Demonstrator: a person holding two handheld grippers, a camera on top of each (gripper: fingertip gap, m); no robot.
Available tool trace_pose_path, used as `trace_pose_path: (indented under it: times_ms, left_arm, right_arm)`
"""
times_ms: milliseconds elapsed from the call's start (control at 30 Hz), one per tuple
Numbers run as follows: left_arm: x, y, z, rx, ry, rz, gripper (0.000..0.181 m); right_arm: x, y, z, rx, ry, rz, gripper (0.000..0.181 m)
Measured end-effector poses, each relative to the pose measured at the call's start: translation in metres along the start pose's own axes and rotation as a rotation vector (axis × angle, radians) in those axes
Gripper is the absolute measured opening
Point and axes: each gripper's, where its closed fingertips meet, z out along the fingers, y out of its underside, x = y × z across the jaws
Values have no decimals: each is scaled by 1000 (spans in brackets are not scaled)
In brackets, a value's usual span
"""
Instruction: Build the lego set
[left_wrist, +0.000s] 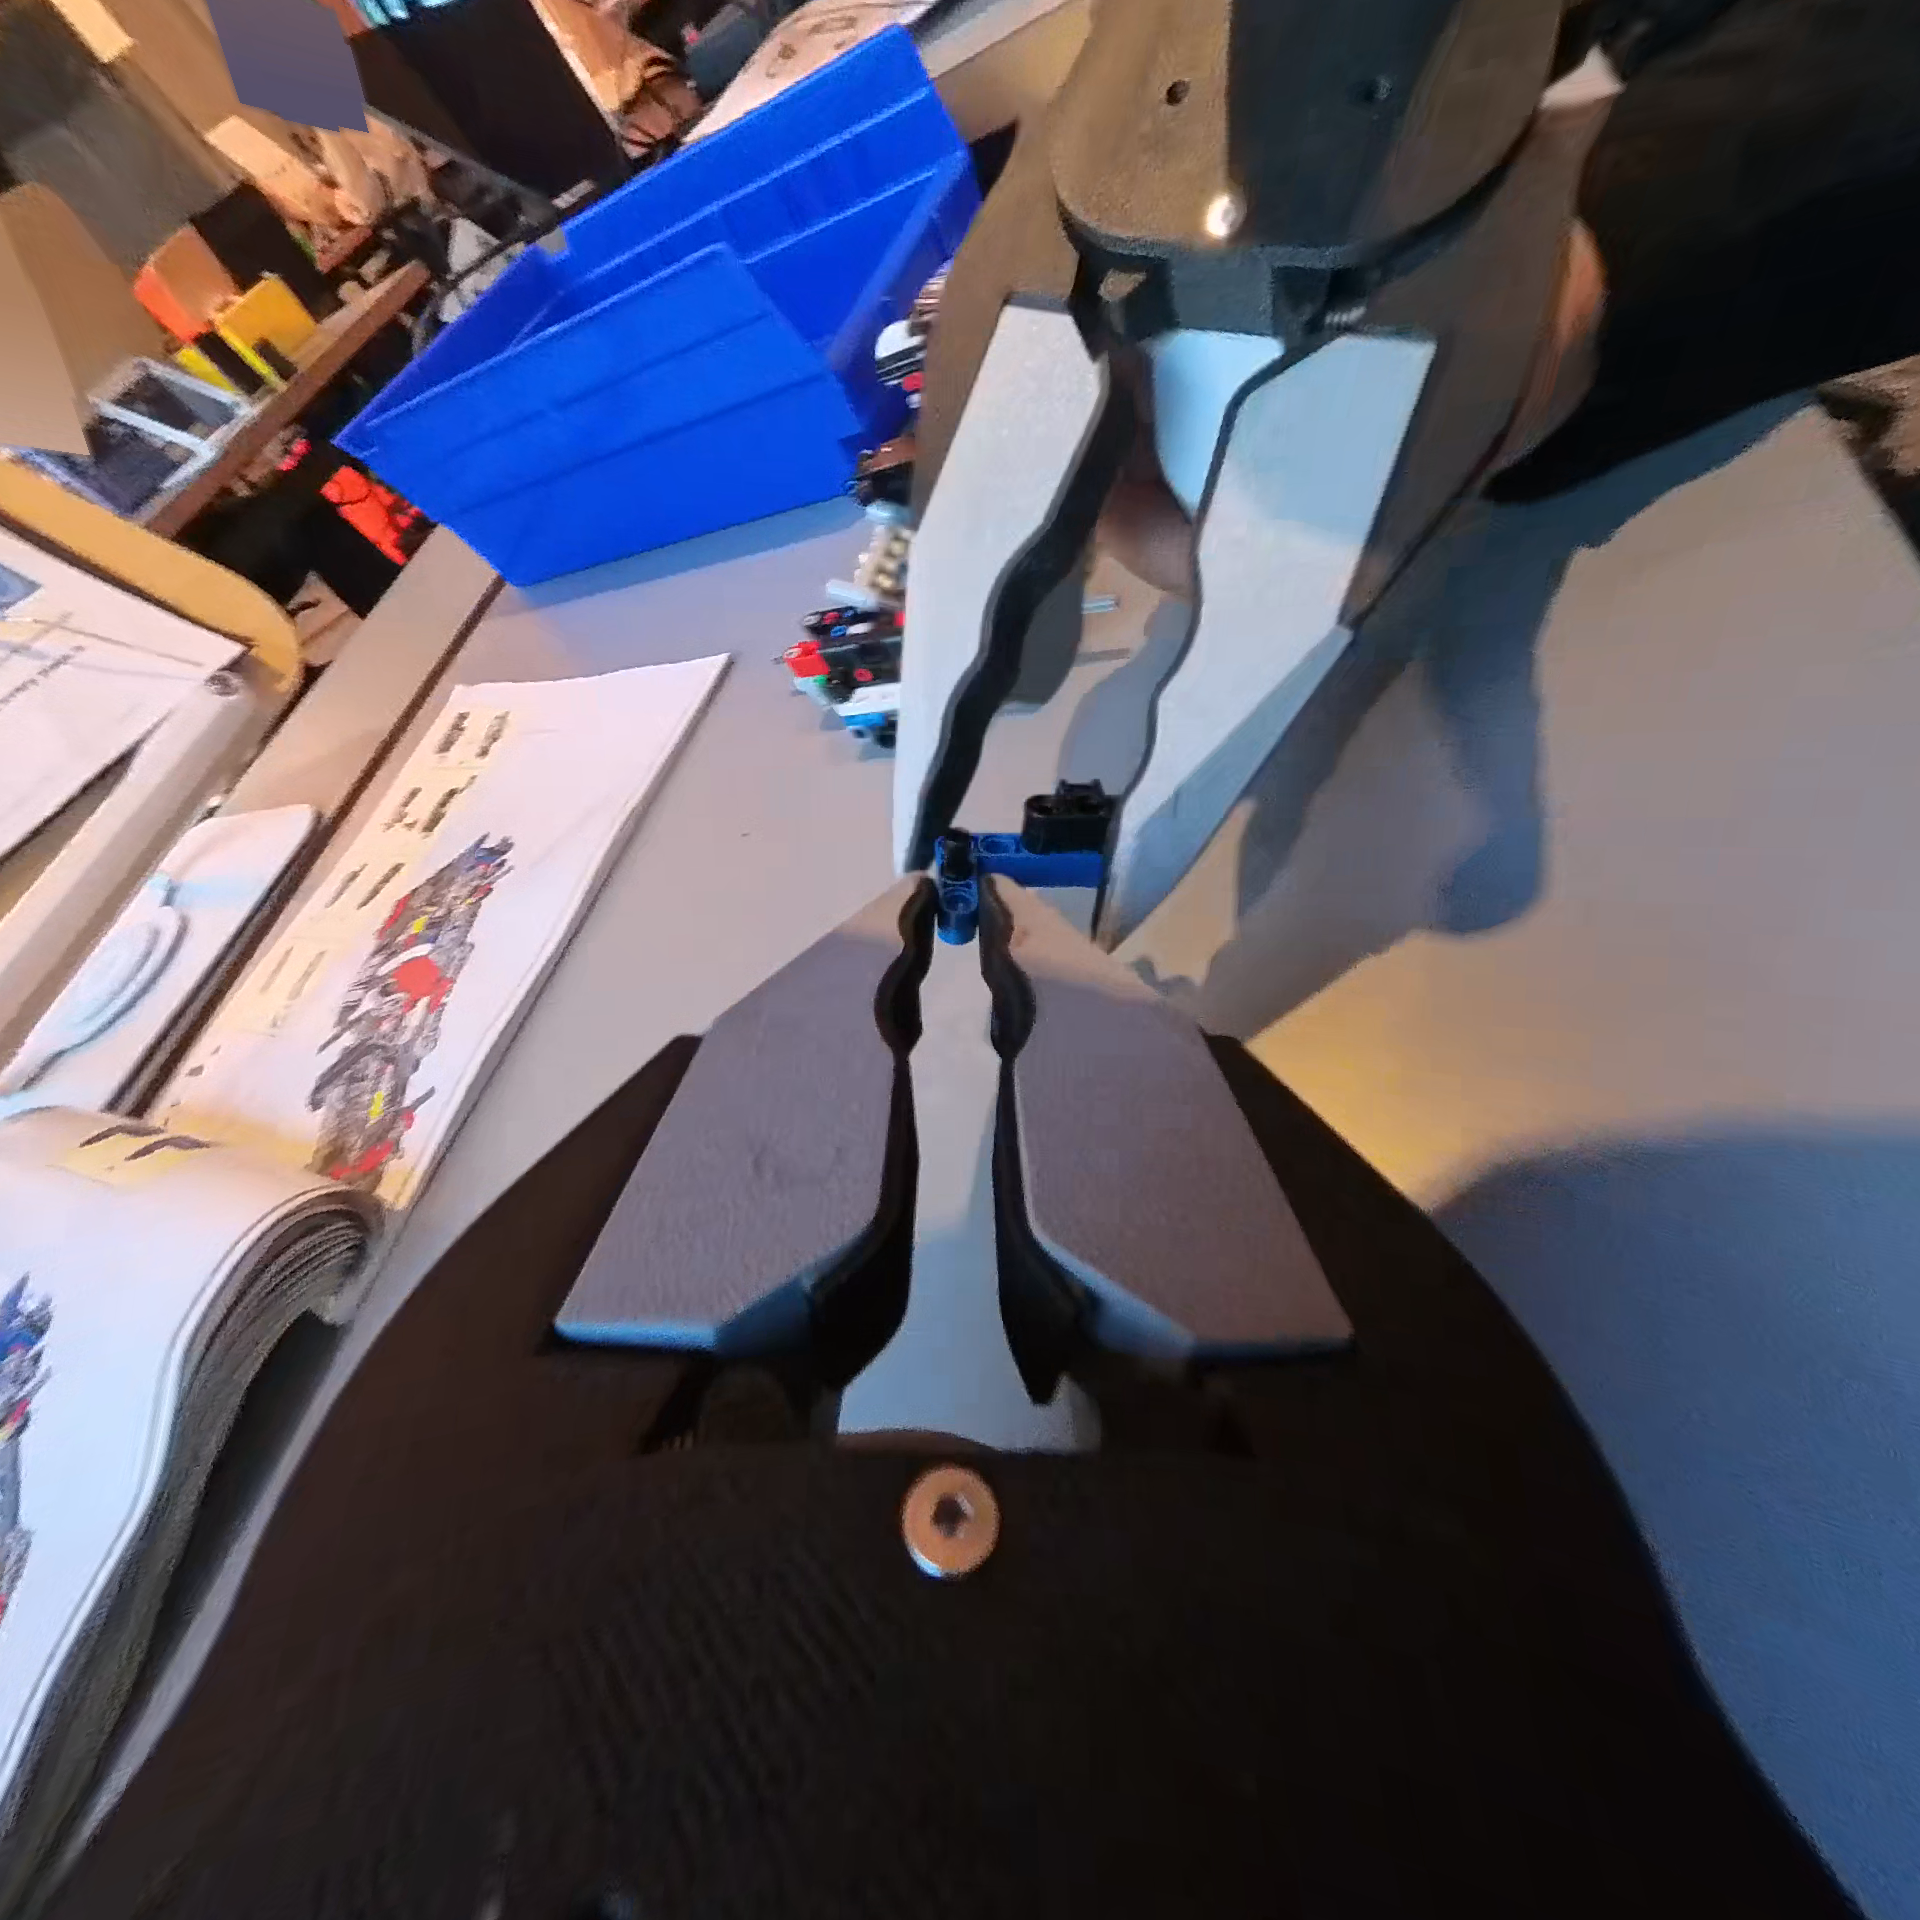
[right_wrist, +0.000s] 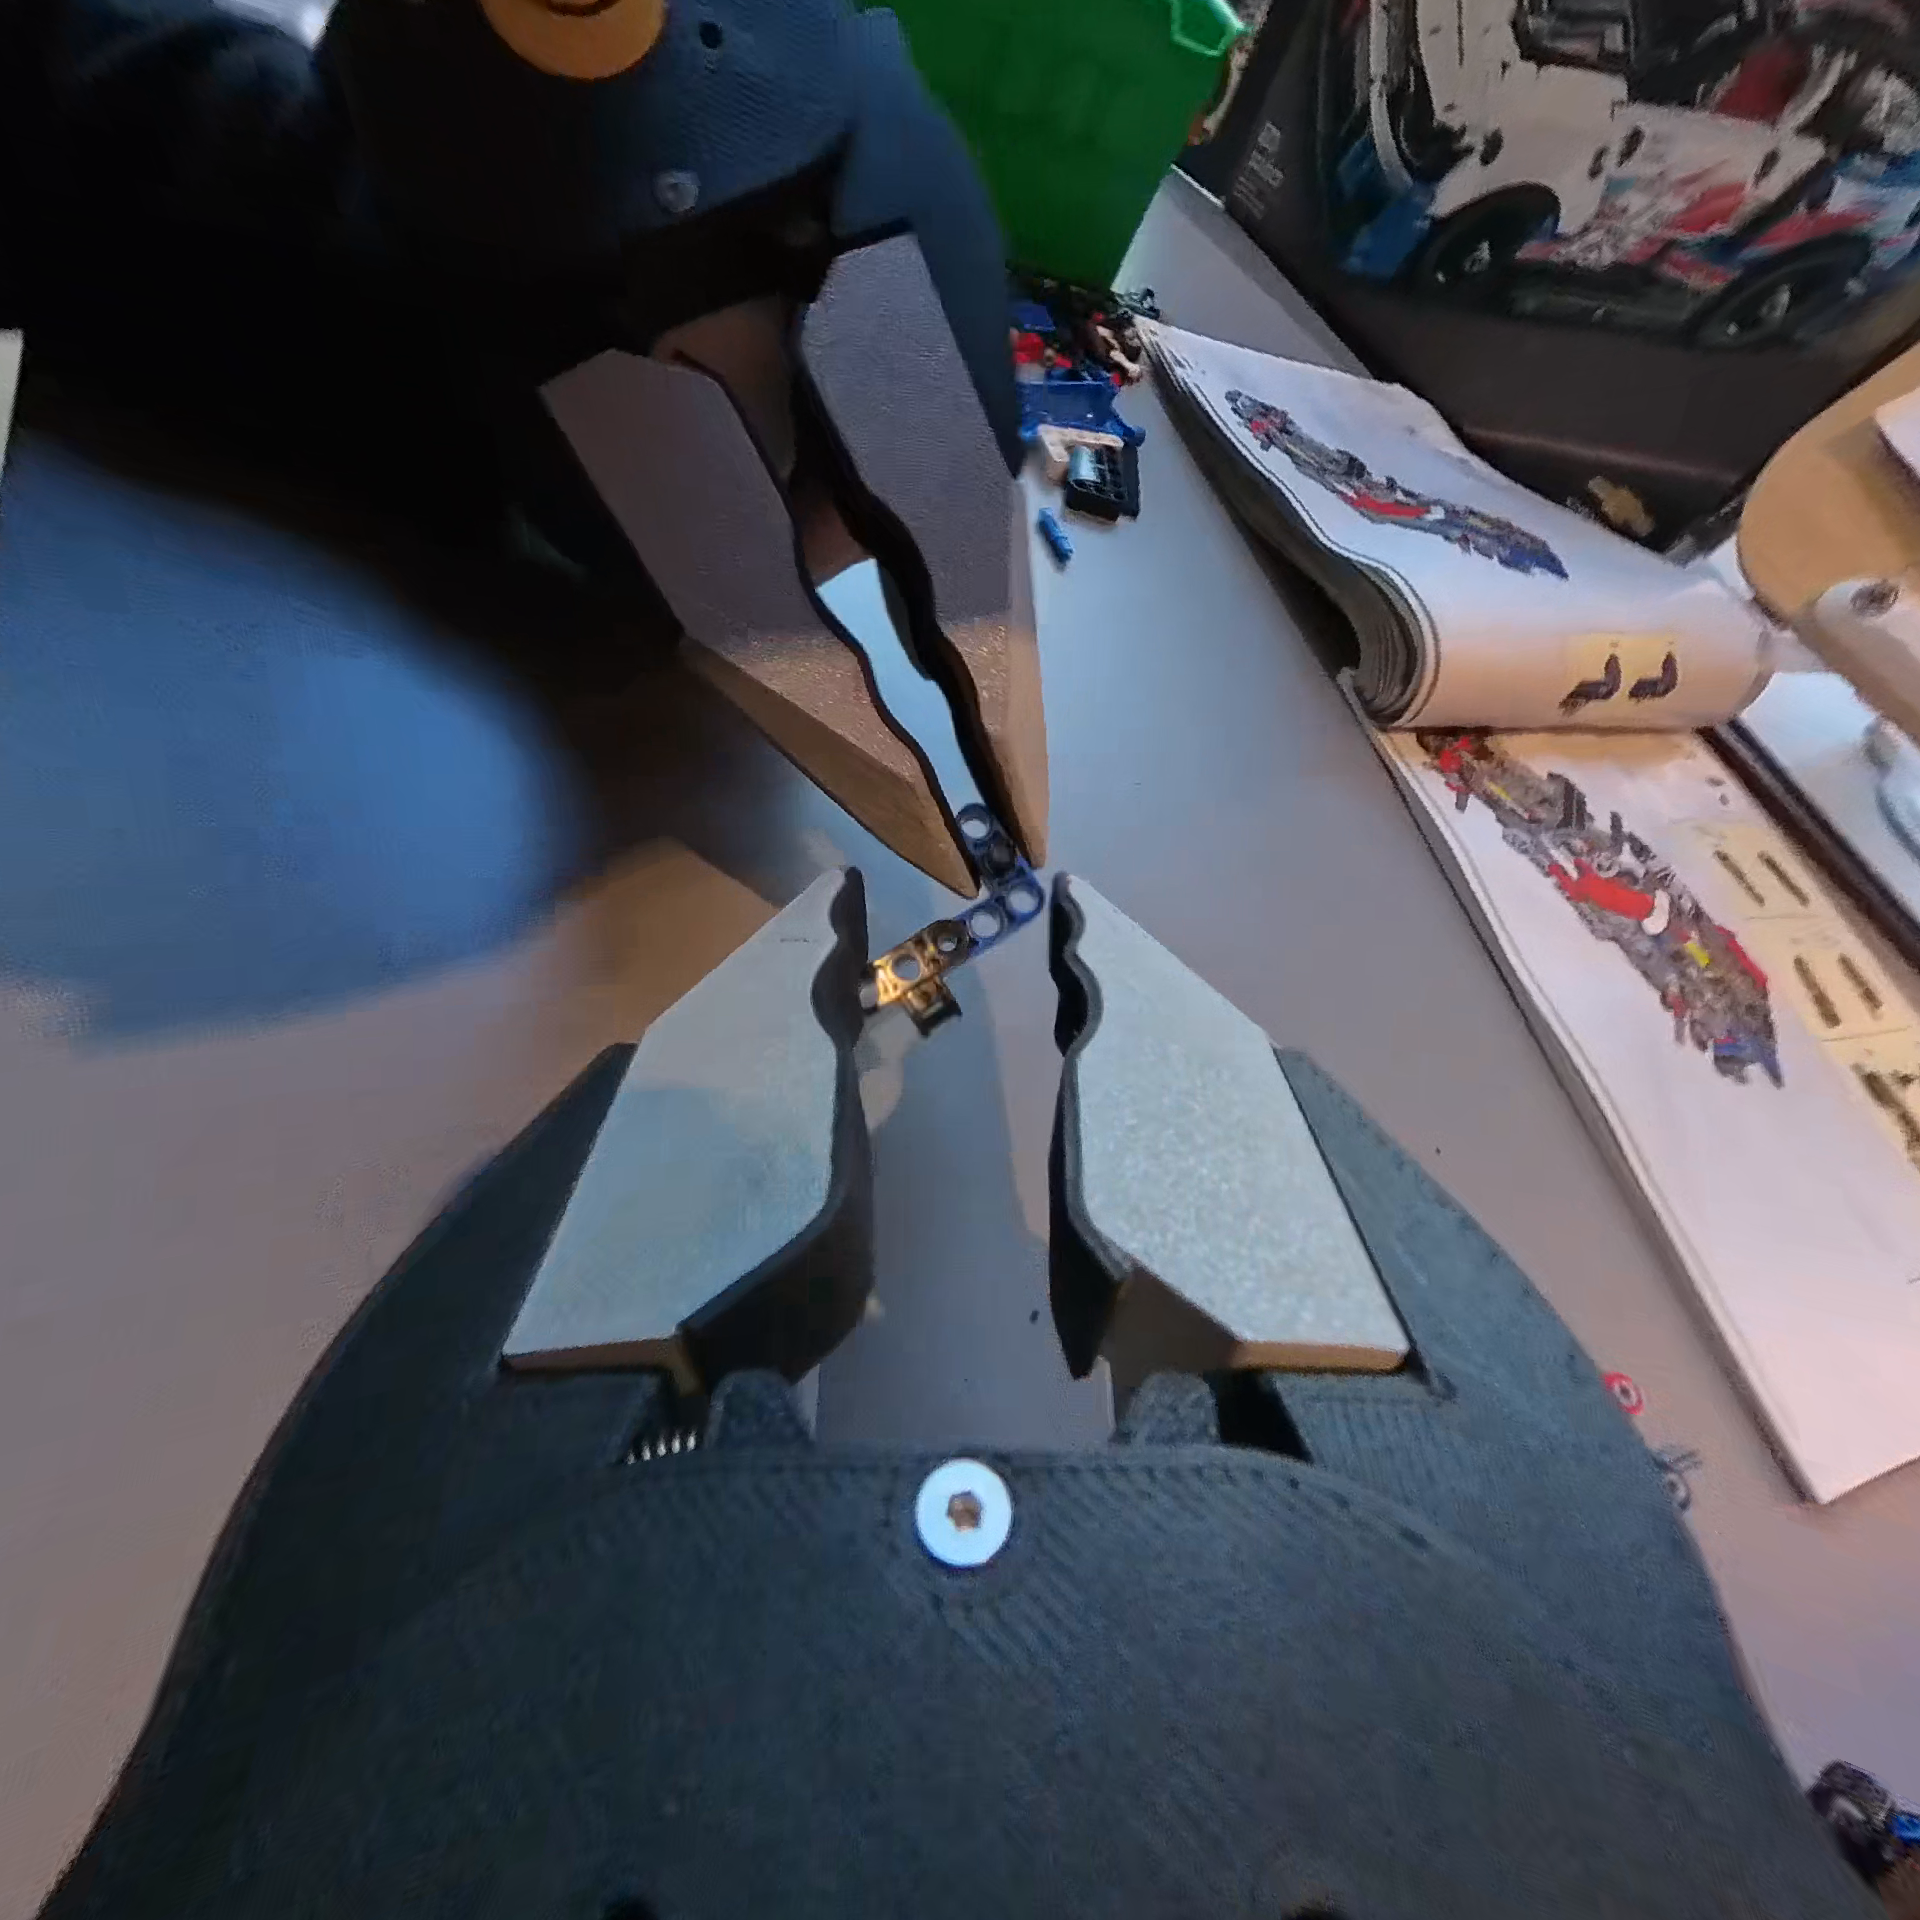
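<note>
The small blue L-shaped plastic beam with round pin holes (left_wrist: 961, 883) hangs in the air above the grey table (left_wrist: 727, 831), between the two claws. The left claw (left_wrist: 958, 902) is nearly closed and pinches one arm of the beam at its very tips. The other arm points toward the right claw (right_wrist: 951, 925), whose fingers stand clearly apart around the piece; in its own view one finger seems to touch the beam's far end, but it has no grip on anything. A small black plastic connector (left_wrist: 1070, 821) sits on that far end of the beam, just by the right claw's finger.

The step in hand looks like seating the black connector on the beam. To do it well, the left claw should keep its pinch firm and steady, since it holds only a short length of the beam and a sideways shove could twist the piece out. The right claw would best close squarely on the connector, then press along the line of the pin hole instead of across it.

An open instruction booklet with printed colour model pictures (right_wrist: 1621, 935) lies on the table to one side, a blue plastic storage bin (left_wrist: 665, 364) stands farther back, and a loose heap of small mixed parts (left_wrist: 857, 644) lies near the bin.
</note>
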Motion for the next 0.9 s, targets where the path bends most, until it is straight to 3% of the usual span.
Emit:
trace_pose_path:
  times_ms: [167,300,467,600,767,900]
  left_arm:
    - [-17,-10,3,41,-136,-6,5]
    - [-12,-35,18,55,-235,177,5]
    - [33,-91,50,139,-258,456,4]
    - [71,-123,91,187,-251,632,5]
    - [91,-135,125,168,-249,657,5]
    - [84,-125,110,112,-273,636,5]
  right_arm:
    - [21,-3,-10,46,45,148,36]
    - [30,0,-36,29,195,111,28]
    - [9,12,-111,57,287,141,22]
    - [6,32,-186,130,356,294,26]
    - [48,90,-275,90,545,334,31]
    - [80,135,-299,43,289,457,45]
